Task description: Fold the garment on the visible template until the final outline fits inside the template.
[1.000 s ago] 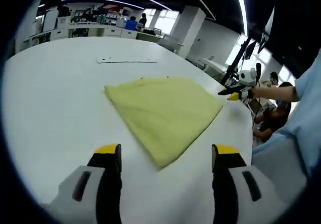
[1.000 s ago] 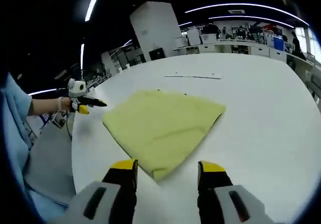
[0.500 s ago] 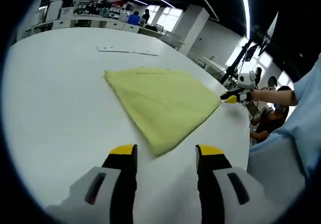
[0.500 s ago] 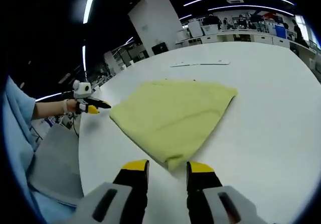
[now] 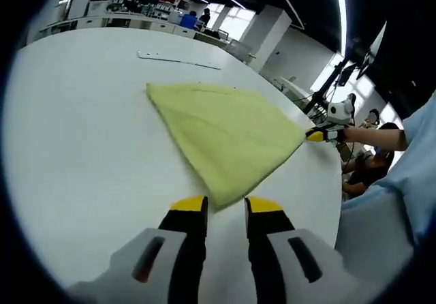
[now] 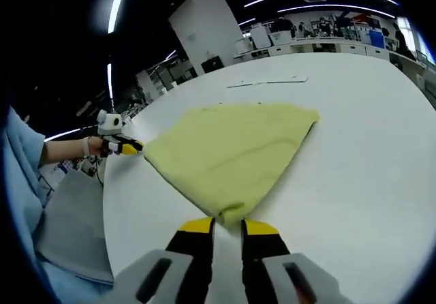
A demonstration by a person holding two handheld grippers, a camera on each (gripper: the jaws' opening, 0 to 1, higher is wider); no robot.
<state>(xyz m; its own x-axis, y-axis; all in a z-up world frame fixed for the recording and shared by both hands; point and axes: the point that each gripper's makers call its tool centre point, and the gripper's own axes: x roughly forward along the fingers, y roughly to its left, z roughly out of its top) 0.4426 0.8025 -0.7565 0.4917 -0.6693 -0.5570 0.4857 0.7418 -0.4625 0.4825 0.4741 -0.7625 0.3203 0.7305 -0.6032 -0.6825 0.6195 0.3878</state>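
Soft yellow folded garment (image 5: 225, 133) on smooth white table (image 5: 75, 133); left gripper (image 5: 225, 206) and right gripper (image 6: 227, 224) narrowed at 6 o'clock corners, grip unclear.

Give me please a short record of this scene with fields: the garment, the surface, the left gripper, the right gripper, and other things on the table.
garment: yellow garment, folded flat, lying on the table
surface: white table
left gripper: left gripper at the garment's near corner, fingers close together around the corner
right gripper: right gripper at another corner, fingers close together around it
grip on cloth: cannot tell for either
other things: thin white strip beyond the garment
background: office desks, people
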